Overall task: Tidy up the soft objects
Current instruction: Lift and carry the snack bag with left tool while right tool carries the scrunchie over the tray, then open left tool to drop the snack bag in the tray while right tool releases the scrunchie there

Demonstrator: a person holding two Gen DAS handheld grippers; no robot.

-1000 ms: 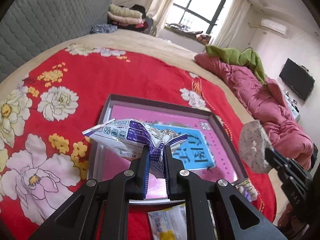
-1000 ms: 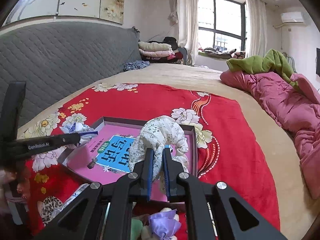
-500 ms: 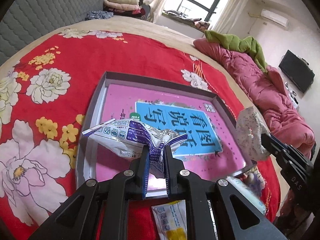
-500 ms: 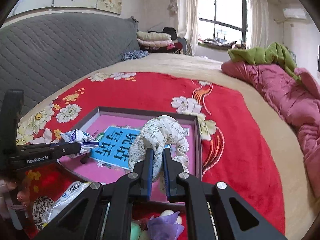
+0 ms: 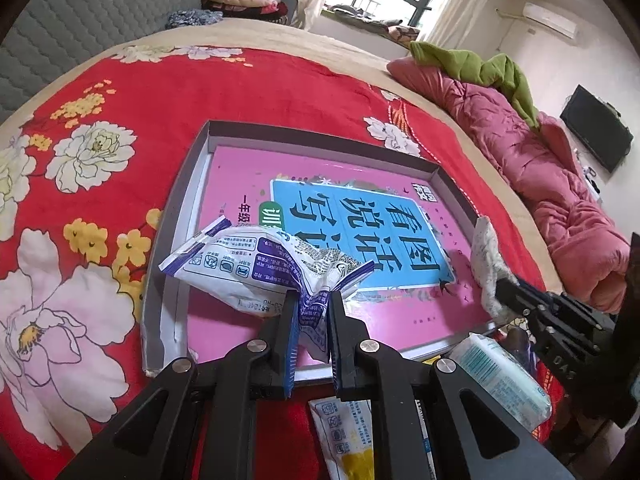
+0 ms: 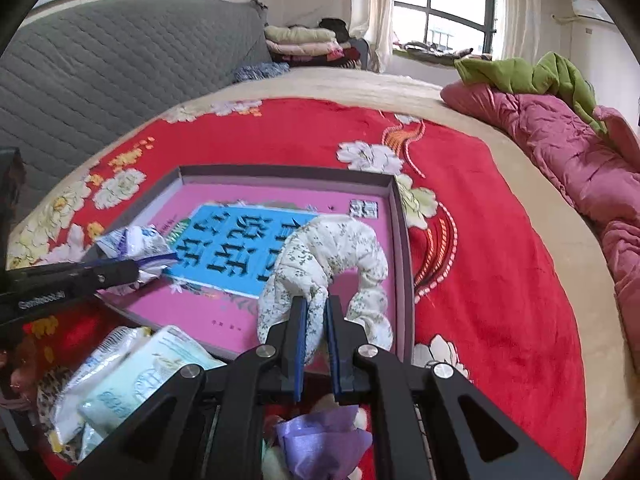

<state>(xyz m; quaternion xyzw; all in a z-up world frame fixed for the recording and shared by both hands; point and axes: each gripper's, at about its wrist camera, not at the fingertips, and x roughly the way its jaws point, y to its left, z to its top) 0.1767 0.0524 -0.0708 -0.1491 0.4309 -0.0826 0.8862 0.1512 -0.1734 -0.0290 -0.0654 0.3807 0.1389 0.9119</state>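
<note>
Tray (image 5: 182, 216) nearer, red bedspread (image 5: 260, 92), window (image 6: 456, 12)

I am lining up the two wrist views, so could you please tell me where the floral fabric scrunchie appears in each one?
Left wrist view: the floral scrunchie is at the right edge, clamped in the right gripper, over the tray's right side.
Right wrist view: it is at centre, clamped between the fingers above the tray's near right part.
Shared landmark: the blue-and-pink book cover inside the grey tray.
</note>
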